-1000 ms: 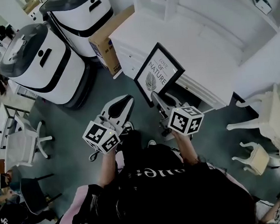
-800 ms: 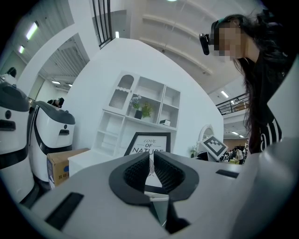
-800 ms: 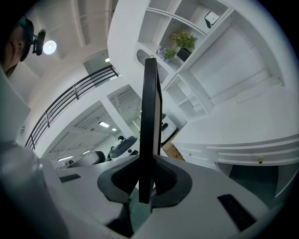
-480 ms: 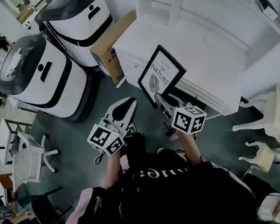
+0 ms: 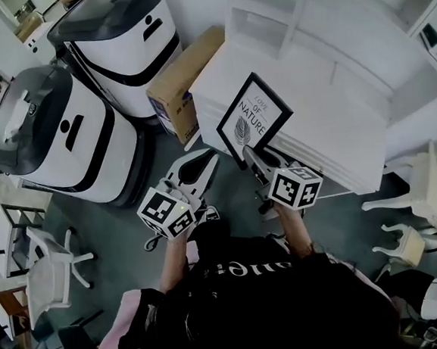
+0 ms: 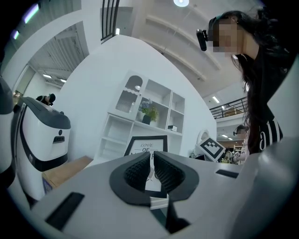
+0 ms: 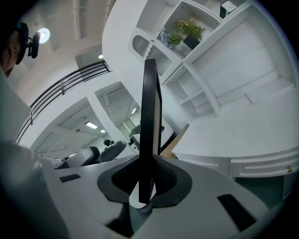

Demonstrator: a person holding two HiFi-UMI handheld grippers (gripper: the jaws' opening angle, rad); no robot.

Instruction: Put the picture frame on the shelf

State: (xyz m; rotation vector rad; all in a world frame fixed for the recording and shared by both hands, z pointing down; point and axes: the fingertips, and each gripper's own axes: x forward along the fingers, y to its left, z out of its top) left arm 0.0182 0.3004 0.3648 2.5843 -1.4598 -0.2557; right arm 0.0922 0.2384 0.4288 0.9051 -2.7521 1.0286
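A black picture frame [image 5: 253, 117] with a white leaf print stands tilted over the front edge of the white shelf unit's counter [image 5: 326, 100]. My right gripper [image 5: 249, 154] is shut on its lower corner. In the right gripper view the frame [image 7: 150, 107] shows edge-on and upright, pinched between the dark pads [image 7: 164, 175], with the shelf [image 7: 233, 88] to the right. My left gripper [image 5: 204, 160] hangs to the frame's left over the floor, apart from it. Its jaws [image 6: 152, 163] stand together with nothing between them, and the frame [image 6: 148, 145] shows behind them.
Two large white and dark machines [image 5: 56, 138] [image 5: 118, 30] stand at the left. A cardboard box [image 5: 183, 78] leans against the shelf unit's left side. A white chair [image 5: 429, 189] and a small stool [image 5: 401, 247] are at the right. A potted plant [image 7: 189, 30] sits high on the shelf.
The shelf unit has come closer and lower in the head view. The frame stays held in the right gripper and now reaches over the counter's edge. The left gripper keeps its place.
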